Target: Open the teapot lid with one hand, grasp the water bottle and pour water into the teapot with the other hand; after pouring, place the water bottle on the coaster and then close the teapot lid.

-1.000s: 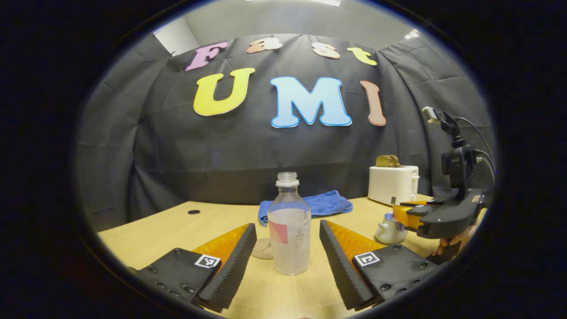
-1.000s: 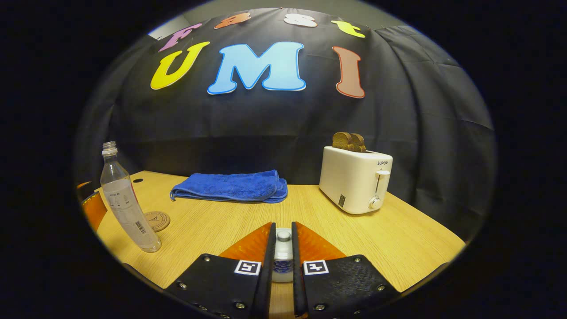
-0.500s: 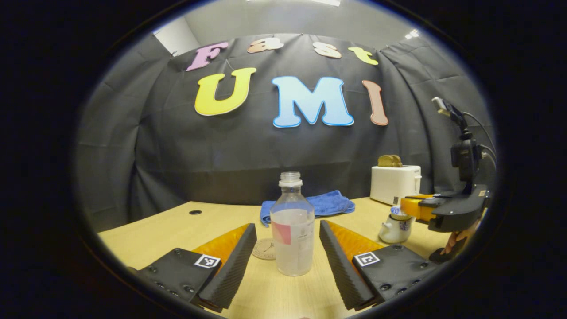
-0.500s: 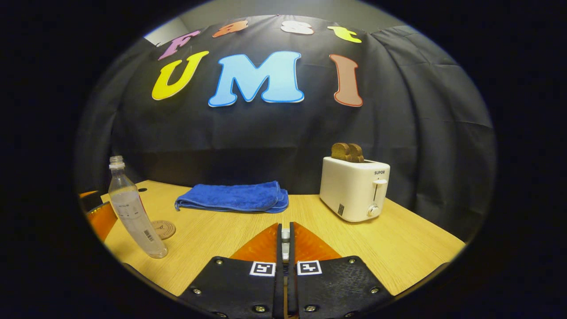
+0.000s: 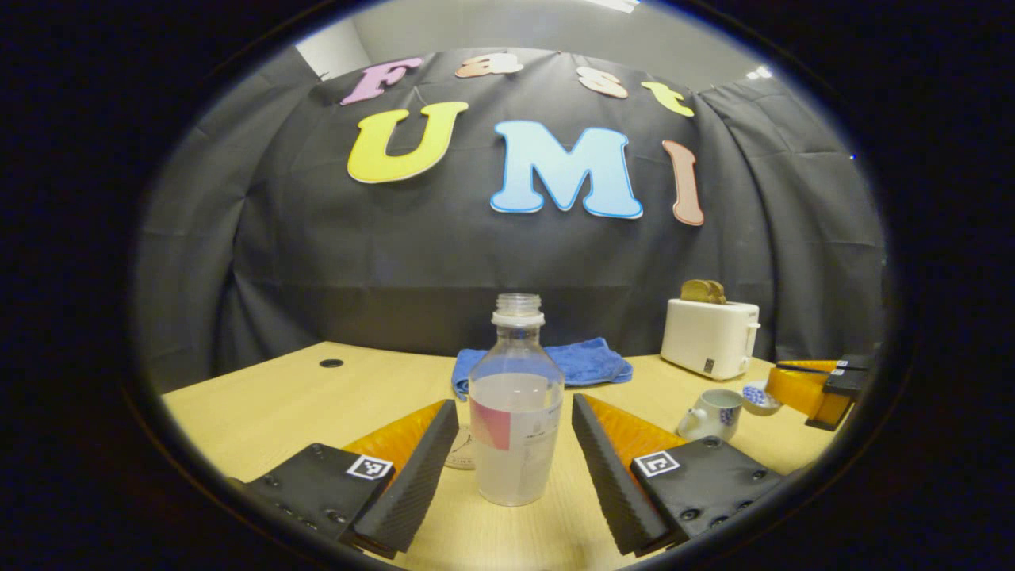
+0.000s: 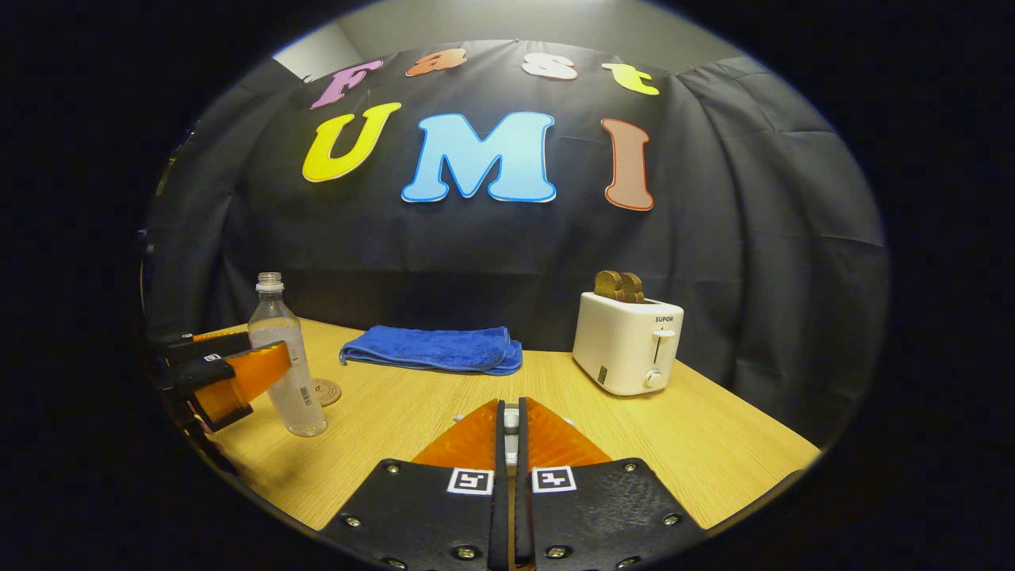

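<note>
Level, left gripper (image 5: 515, 460) fingers spread either side of water bottle (image 5: 516, 412); right gripper (image 6: 510, 428) pinching teapot lid (image 6: 511, 418).

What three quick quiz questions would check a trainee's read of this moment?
1. True or false: the left gripper is shut on the water bottle.
2. The teapot lid is: A seated on the teapot, B in the right gripper, C in the left gripper.
3. Short answer: is the water bottle standing on the coaster?
Key: 1 false, its fingers stand open either side; 2 B; 3 no, beside it.
</note>
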Motion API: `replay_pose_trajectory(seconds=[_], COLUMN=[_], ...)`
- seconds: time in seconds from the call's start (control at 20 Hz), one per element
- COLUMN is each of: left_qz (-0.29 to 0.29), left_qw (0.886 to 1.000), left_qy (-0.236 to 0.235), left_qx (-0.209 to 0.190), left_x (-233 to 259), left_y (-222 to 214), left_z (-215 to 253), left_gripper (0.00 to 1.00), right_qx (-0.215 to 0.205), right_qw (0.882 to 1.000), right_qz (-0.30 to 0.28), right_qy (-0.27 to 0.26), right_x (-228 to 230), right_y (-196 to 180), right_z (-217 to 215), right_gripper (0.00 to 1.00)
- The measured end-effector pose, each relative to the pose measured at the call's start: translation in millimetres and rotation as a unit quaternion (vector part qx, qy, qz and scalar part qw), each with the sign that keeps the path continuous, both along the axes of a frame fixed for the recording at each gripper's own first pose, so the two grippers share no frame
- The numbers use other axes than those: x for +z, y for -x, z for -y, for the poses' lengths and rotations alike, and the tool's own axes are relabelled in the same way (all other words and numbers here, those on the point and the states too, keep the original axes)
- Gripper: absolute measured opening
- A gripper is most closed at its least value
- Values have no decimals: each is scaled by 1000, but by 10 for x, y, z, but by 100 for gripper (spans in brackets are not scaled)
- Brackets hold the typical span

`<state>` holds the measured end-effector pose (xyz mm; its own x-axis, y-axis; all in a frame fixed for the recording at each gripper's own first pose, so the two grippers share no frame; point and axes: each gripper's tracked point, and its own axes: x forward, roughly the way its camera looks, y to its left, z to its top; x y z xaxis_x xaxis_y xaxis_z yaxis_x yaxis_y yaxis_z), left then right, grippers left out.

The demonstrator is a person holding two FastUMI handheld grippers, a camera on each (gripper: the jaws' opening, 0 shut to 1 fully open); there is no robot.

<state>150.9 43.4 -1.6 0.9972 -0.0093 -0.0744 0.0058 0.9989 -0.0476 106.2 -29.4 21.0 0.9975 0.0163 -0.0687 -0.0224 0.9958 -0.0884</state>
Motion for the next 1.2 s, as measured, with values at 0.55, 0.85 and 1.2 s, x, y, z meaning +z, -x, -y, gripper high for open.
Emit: replay_pose_trajectory(seconds=[0.55,0.85,1.2], left_qz=[-12,-17,-23], left_qw=[1000,999,989], left_qy=[1,-31,-143], left_qx=[5,-11,-32], left_x=[-95,-66,-29], left_y=[-323,-319,-442], left_z=[-3,117,371], left_gripper=[99,87,86], right_qx=[18,18,21], right_qw=[1000,1000,1000], right_qz=[5,6,14], right_qy=[-10,-19,-13], right_x=[-13,17,3], right_y=[352,748,1224], right_z=[-81,-49,11], right_gripper=[4,3,3])
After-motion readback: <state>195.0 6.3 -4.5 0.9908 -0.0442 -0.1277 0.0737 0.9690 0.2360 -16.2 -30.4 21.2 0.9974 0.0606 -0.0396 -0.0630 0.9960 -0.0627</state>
